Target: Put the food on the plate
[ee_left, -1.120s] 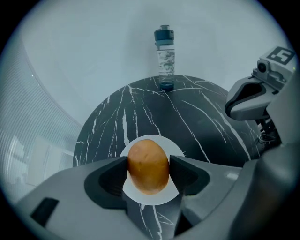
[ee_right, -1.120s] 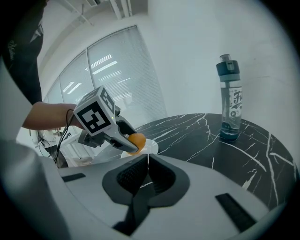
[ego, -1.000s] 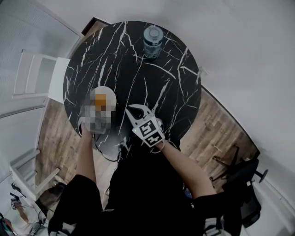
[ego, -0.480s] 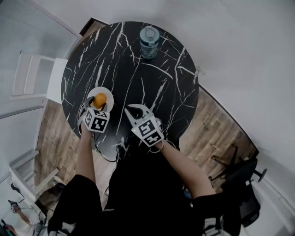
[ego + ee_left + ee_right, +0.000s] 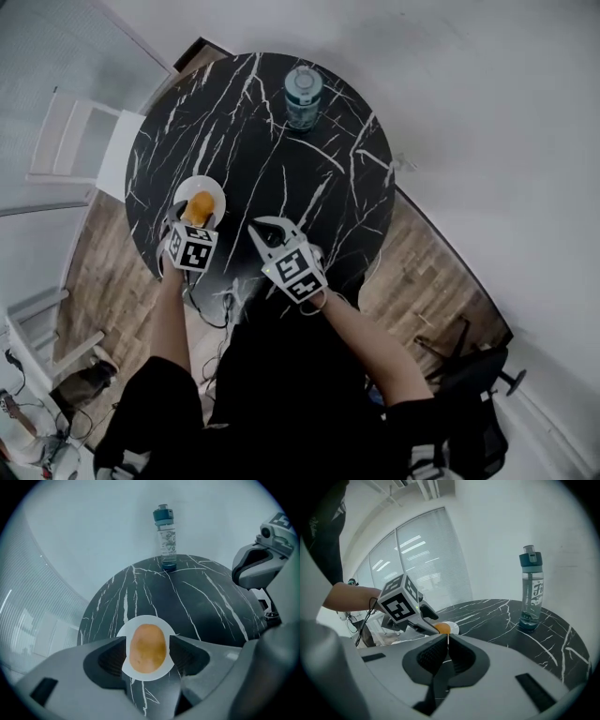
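Observation:
An orange-brown, potato-like food (image 5: pixel 200 207) lies on a small white plate (image 5: pixel 214 187) near the left edge of the round black marble table (image 5: pixel 281 159). My left gripper (image 5: pixel 195 223) hovers at the plate's near side. In the left gripper view its jaws flank the food (image 5: pixel 147 648), and a thin strip of plate (image 5: pixel 146 620) shows on each side, so the left gripper (image 5: pixel 147 651) is open. My right gripper (image 5: pixel 267 225) rests over the table's near part, to the right of the plate. The right gripper (image 5: pixel 447 637) is shut and holds nothing.
A clear water bottle with a teal cap (image 5: pixel 302 92) stands at the table's far side. A white chair (image 5: pixel 70 150) is left of the table and a black office chair (image 5: pixel 469 375) stands on the wood floor at lower right. Cables hang by the near table edge (image 5: pixel 225 305).
The head view has shifted a little. Both grippers stay in about the same places, and the food stays on the plate between the left jaws.

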A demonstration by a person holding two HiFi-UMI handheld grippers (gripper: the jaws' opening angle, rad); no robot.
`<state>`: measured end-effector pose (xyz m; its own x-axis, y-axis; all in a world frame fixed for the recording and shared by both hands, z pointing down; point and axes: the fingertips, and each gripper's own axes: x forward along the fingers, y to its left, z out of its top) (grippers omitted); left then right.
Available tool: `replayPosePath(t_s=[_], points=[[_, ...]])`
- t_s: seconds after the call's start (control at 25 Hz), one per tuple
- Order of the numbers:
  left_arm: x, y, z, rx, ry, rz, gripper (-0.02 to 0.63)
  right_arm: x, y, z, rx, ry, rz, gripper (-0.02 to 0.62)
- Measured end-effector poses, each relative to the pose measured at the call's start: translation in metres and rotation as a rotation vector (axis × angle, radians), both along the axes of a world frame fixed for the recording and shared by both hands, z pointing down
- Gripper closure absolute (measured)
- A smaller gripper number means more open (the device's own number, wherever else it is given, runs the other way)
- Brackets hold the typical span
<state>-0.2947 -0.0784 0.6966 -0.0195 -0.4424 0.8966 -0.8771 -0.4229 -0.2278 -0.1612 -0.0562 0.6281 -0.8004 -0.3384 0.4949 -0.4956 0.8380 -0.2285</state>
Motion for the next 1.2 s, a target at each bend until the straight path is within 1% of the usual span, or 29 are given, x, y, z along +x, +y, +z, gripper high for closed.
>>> replayPosePath(t_s=[0.12, 0.24, 0.4, 0.64, 0.8, 1.0, 1.2], points=[[0.006, 0.007, -0.014, 0.024, 0.014, -0.059, 0.333, 0.005, 0.002, -0.008, 0.008, -0.002, -0.046, 0.593], [0.013, 0.012, -0.03, 0.073, 0.046, -0.12, 0.333, 0.007, 0.002, -0.018, 0.024, -0.013, -0.09, 0.592], [0.021, 0.026, -0.05, 0.12, 0.098, -0.231, 0.333, 0.009, 0.004, -0.035, 0.046, -0.034, -0.148, 0.594], [0.032, 0.048, -0.08, 0.212, 0.152, -0.375, 0.334, 0.005, 0.008, -0.058, 0.084, -0.07, -0.252, 0.597], [0.036, 0.069, -0.096, 0.265, 0.157, -0.443, 0.336, 0.0, 0.01, -0.076, 0.122, -0.105, -0.297, 0.598], [0.043, 0.093, -0.115, 0.33, 0.16, -0.534, 0.337, -0.005, 0.014, -0.097, 0.146, -0.163, -0.34, 0.598], [0.053, 0.105, -0.142, 0.437, 0.182, -0.613, 0.342, -0.009, 0.017, -0.121, 0.211, -0.191, -0.385, 0.598]])
